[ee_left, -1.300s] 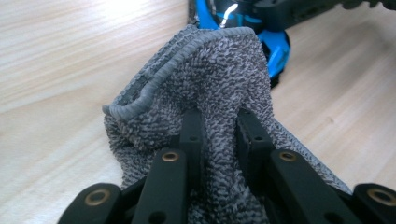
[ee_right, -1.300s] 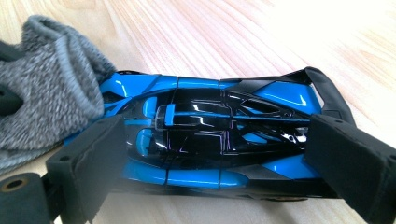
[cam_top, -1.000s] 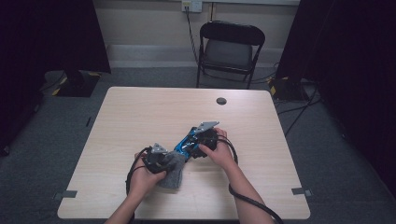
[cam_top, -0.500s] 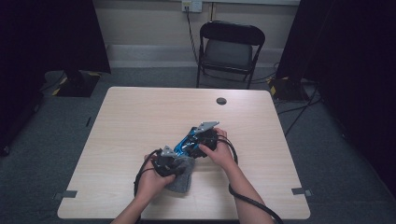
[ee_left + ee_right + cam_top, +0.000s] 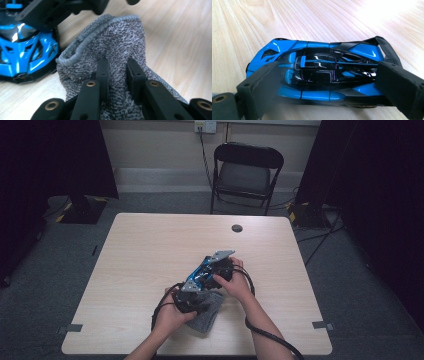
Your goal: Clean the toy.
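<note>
The left gripper (image 5: 117,72) is pinching the grey cloth (image 5: 120,42) just beside the blue toy car (image 5: 319,77); the right gripper (image 5: 324,87) is clamping that car on the table (image 5: 150,250); a hard wipe could be pushing the glossy, black-accented car askew.

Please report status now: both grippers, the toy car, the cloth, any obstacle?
Left gripper shut on grey cloth. Right gripper clamps blue toy car on table. Cloth beside car, nothing between them.
</note>
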The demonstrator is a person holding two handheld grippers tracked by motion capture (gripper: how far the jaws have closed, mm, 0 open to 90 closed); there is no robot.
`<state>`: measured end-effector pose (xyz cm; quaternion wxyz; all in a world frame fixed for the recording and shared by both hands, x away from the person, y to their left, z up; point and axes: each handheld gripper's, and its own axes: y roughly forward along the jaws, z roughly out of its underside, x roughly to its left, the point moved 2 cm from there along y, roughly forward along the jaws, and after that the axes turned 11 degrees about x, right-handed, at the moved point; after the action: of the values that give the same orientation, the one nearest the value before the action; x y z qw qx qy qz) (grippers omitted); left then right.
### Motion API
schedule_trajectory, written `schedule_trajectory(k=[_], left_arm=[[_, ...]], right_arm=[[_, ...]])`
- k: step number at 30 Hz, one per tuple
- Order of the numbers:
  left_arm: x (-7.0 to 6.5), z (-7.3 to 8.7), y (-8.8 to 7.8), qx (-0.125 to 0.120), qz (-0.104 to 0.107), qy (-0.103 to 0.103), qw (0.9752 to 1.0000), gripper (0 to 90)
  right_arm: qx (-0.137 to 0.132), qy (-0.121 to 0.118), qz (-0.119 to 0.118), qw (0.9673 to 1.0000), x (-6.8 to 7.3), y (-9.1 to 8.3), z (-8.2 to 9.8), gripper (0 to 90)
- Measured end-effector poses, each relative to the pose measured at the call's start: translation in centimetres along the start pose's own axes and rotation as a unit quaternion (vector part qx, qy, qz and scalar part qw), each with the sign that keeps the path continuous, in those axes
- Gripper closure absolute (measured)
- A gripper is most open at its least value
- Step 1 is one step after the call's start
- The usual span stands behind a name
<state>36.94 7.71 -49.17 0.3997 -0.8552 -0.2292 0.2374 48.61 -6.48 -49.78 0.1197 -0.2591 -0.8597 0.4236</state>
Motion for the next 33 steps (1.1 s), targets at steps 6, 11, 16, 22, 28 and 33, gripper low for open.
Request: schedule_trajectory(k=[6,11,16,22,28,33], left_arm=[[-0.1,-0.2,-1.1,-0.010,-0.006,0.008,0.9999,74.9],[0.7,0.0,-2.2,-0.019,-0.004,-0.002,0.9998,74.9],[1.1,0.1,-3.1,-0.027,-0.005,-0.007,0.9996,74.9],[1.5,0.2,-3.8,-0.026,-0.008,-0.010,0.9996,75.0],[2.0,0.3,-4.5,-0.031,-0.013,-0.014,0.9993,75.0],[2.4,0.8,-5.2,-0.031,-0.017,-0.022,0.9991,75.0]], right_arm=[[0.000,0.000,-0.001,1.0000,0.0,0.0,0.0,5.5],[-0.001,0.000,-0.001,1.0000,-0.1,0.0,0.0,5.5],[-0.002,0.000,-0.001,1.0000,-0.1,0.0,0.0,5.5],[-0.002,0.000,-0.001,1.0000,-0.1,0.0,0.0,5.5],[-0.001,-0.001,-0.001,1.0000,-0.1,0.0,0.0,5.5],[-0.001,-0.001,-0.001,1.0000,-0.1,0.0,0.0,5.5]])
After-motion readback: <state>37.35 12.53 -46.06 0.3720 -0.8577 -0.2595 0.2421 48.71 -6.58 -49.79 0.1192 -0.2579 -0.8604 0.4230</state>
